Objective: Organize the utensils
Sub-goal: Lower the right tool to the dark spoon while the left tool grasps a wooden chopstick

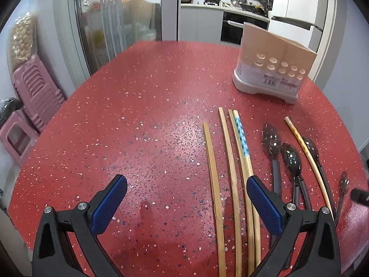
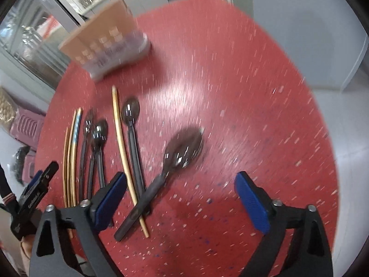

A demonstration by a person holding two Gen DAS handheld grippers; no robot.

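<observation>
Several wooden chopsticks [image 1: 230, 168] lie side by side on the red speckled table [image 1: 150, 115], one with a blue printed band [image 1: 241, 138]. Right of them rest several dark spoons [image 1: 291, 159] and one more chopstick [image 1: 306, 152]. A beige utensil holder [image 1: 272, 67] with a grey base stands at the back right. My left gripper [image 1: 186, 184] hangs open above bare table, its right pad over the chopsticks. In the blurred right wrist view my right gripper [image 2: 180, 184] is open over a dark spoon [image 2: 182, 150] lying aslant across a chopstick [image 2: 124, 152]. Nothing sits between the pads.
Pink plastic stools [image 1: 34, 97] are stacked left of the table beside a glass door [image 1: 110, 23]. A kitchen counter with pans [image 1: 207, 0] lies beyond. The other gripper [image 2: 34, 191] shows at the left edge of the right wrist view. White floor [image 2: 346, 138] lies past the table's right rim.
</observation>
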